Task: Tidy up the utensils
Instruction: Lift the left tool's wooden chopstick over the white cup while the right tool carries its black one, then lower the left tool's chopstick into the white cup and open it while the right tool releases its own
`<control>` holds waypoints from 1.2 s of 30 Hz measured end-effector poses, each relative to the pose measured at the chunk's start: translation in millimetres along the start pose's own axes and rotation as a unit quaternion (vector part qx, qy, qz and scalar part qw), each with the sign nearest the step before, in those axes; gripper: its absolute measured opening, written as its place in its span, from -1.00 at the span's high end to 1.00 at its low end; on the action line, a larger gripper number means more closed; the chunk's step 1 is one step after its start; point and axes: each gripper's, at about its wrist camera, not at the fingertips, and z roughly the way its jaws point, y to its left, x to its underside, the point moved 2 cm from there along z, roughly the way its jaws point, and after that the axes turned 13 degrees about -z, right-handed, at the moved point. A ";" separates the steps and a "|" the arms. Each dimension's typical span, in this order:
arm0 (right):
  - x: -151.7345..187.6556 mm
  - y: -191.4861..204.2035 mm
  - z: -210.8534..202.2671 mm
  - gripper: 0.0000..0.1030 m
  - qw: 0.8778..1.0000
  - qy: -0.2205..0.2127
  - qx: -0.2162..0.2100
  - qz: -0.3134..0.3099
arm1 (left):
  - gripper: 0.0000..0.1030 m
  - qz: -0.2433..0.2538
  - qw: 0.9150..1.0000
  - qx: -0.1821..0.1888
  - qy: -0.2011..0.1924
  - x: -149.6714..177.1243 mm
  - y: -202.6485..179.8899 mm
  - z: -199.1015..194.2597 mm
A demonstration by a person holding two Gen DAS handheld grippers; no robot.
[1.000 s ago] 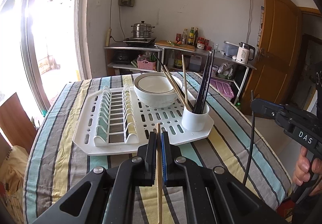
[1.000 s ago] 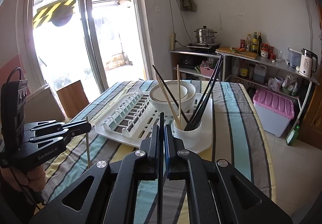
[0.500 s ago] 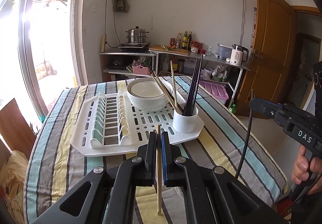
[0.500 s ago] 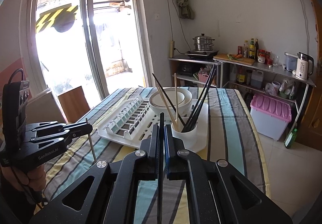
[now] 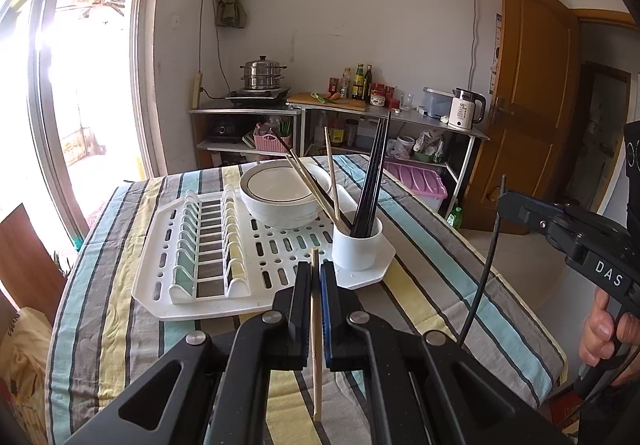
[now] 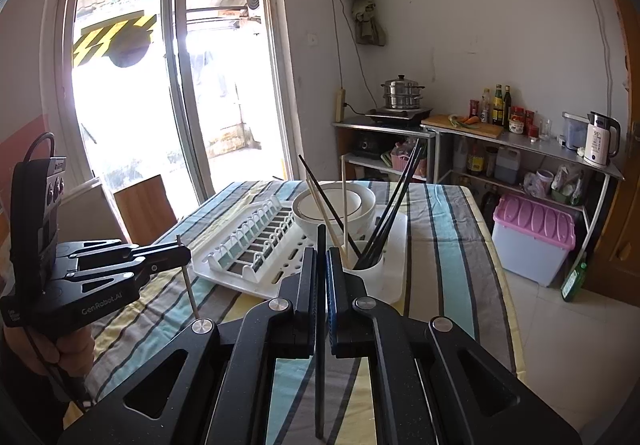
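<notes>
My left gripper [image 5: 315, 273] is shut on a light wooden chopstick [image 5: 316, 329], held upright above the near table. It also shows in the right wrist view [image 6: 182, 251] at left. My right gripper [image 6: 321, 259] is shut on a black chopstick [image 6: 320, 345]; it shows in the left wrist view [image 5: 505, 203] at right, with the black chopstick [image 5: 482, 277] hanging down. A white cup [image 5: 357, 247] on the white drying rack [image 5: 208, 301] holds several wooden and black chopsticks. The cup [image 6: 370, 275] stands just beyond my right gripper.
A white bowl [image 5: 285, 199] sits on the rack behind the cup. The striped tablecloth [image 5: 432, 273] covers a round table. Shelves with a pot, bottles and kettle [image 5: 464, 111] stand behind. A pink-lidded bin [image 6: 532, 233] is on the floor at right.
Both grippers have pulled back and up from the rack, so cup and rack look smaller and farther. Each still holds its chopstick.
</notes>
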 end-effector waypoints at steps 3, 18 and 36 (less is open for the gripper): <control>-2.1 -1.6 -1.1 0.92 1.000 -0.002 0.002 -0.002 | 0.92 0.004 1.000 0.004 0.000 -3.3 -3.2 2.1; -30.6 -24.7 0.4 0.92 0.999 -0.025 0.018 -0.006 | 0.92 0.012 0.999 0.045 -0.003 -51.9 -33.2 27.0; -100.2 -57.5 29.2 0.92 0.997 -0.072 0.027 -0.005 | 0.92 -0.007 0.996 0.082 -0.039 -146.7 -57.1 80.5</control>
